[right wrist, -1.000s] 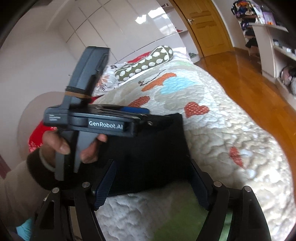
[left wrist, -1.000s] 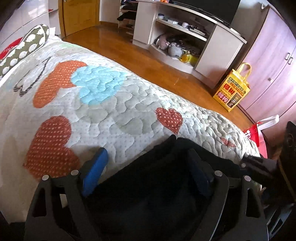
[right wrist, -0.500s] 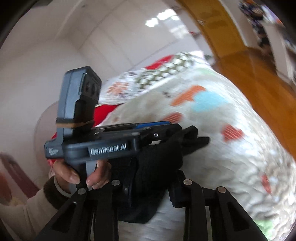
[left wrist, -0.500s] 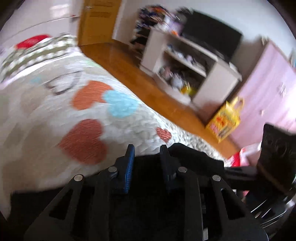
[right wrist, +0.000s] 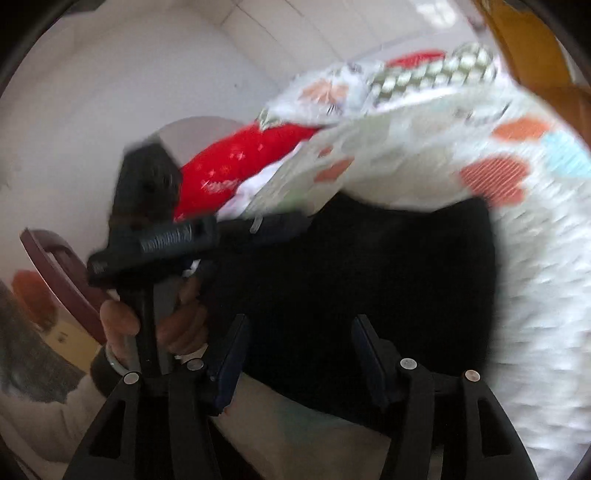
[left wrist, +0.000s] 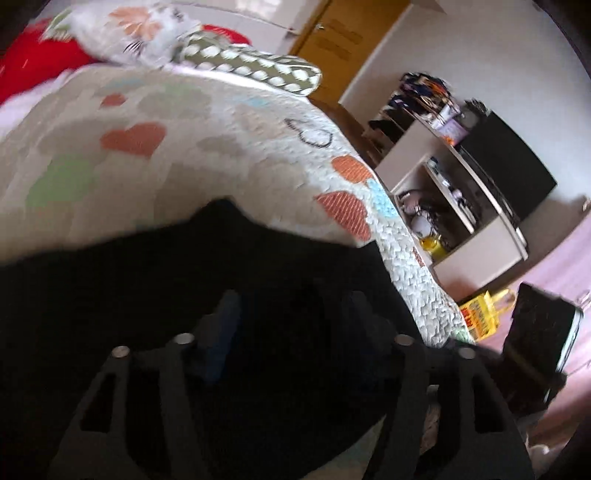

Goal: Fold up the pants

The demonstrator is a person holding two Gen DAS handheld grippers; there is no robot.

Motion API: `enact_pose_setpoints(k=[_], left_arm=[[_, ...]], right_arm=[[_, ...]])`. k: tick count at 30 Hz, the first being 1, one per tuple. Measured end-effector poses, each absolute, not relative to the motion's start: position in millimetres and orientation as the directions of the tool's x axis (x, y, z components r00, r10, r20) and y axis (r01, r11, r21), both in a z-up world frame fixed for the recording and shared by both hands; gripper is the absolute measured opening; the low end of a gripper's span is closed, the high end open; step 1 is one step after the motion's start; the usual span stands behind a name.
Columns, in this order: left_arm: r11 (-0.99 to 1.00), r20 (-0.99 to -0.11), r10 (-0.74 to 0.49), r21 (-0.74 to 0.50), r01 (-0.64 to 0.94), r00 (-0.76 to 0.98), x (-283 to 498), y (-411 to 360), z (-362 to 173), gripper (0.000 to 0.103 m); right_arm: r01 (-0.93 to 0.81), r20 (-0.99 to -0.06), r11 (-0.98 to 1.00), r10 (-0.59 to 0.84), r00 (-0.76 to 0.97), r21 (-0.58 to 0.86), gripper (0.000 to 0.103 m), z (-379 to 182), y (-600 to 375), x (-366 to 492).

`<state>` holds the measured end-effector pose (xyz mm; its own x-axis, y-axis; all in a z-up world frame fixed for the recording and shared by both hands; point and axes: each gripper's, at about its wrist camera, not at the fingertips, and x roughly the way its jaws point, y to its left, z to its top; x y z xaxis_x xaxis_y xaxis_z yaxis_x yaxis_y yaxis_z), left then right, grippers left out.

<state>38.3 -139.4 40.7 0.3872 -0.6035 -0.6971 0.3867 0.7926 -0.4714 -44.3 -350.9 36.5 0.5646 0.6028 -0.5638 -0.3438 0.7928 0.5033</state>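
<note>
Black pants (left wrist: 184, 277) lie in a folded heap on the heart-patterned quilt (left wrist: 184, 158). My left gripper (left wrist: 291, 314) hovers over the dark cloth. Its jaws are opening and stand well apart; cloth lies under and between them, with no pad pressing on it. My right gripper (right wrist: 301, 343) sits at the near edge of the pants (right wrist: 369, 266), its jaws also opening, with cloth between the blue pads (right wrist: 232, 350). In the right wrist view a person's hand (right wrist: 184, 317) holds the left gripper (right wrist: 284, 223) at the pants' left edge. Both views are blurred.
A spotted bolster pillow (left wrist: 255, 66), a floral pillow (left wrist: 140, 33) and a red cushion (left wrist: 33, 62) lie at the head of the bed. Right of the bed stand a shelf unit (left wrist: 480, 229) with a dark screen, a yellow bag (left wrist: 480, 317) and a wooden door (left wrist: 332, 40).
Both grippers were closed on the black cloth half a second ago and now stand apart. Both views have swung toward the pillows, and the pants lie further up the bed.
</note>
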Motion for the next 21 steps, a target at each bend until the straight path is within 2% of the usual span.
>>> enact_pose_setpoints(k=[5,8,10,11,12,13,15,18,21], left_arm=[[0.785,-0.710,-0.611,-0.485,0.385,0.351,23.8,-164.2,25.4,0.068],[0.797,-0.753,-0.581,-0.451,0.401,0.308,16.1,-191.6,11.2,0.068],[0.824,-0.768,-0.539,-0.396,0.406,0.345,10.6,-205.8,6.3,0.068],[0.831,-0.770,-0.523,-0.365,0.420,0.366,7.7,-211.1,7.2,0.065],[0.831,-0.772,-0.514,-0.341,0.440,0.372,5.9,-216.3,8.9,0.037],[0.827,-0.776,-0.518,-0.346,0.444,0.360,7.4,-217.9,9.5,0.019],[0.815,-0.769,-0.538,-0.370,0.446,0.346,11.4,-215.7,13.3,0.016],[0.833,-0.756,-0.518,-0.342,0.434,0.400,15.5,-202.0,30.5,0.016],[0.862,-0.757,-0.483,-0.323,0.392,0.439,18.3,-178.6,40.8,0.016]], right_arm=[[-0.196,-0.603,0.848,0.495,0.626,0.492,0.056,26.5,-394.5,-40.5],[-0.152,-0.623,0.850,0.480,0.618,0.504,0.056,15.2,-401.5,-36.7],[-0.144,-0.626,0.848,0.481,0.614,0.510,0.056,12.2,-404.7,-36.0],[-0.141,-0.626,0.847,0.481,0.614,0.512,0.056,12.1,-406.2,-36.0],[-0.139,-0.626,0.848,0.478,0.616,0.511,0.056,13.7,-407.0,-41.0],[-0.140,-0.623,0.849,0.476,0.621,0.509,0.056,16.1,-407.3,-41.4],[-0.152,-0.610,0.850,0.475,0.634,0.504,0.056,22.6,-406.4,-43.2],[-0.215,-0.580,0.861,0.476,0.661,0.461,0.056,38.2,-396.2,-45.7],[-0.278,-0.582,0.887,0.454,0.675,0.370,0.056,47.9,-371.5,-40.8]])
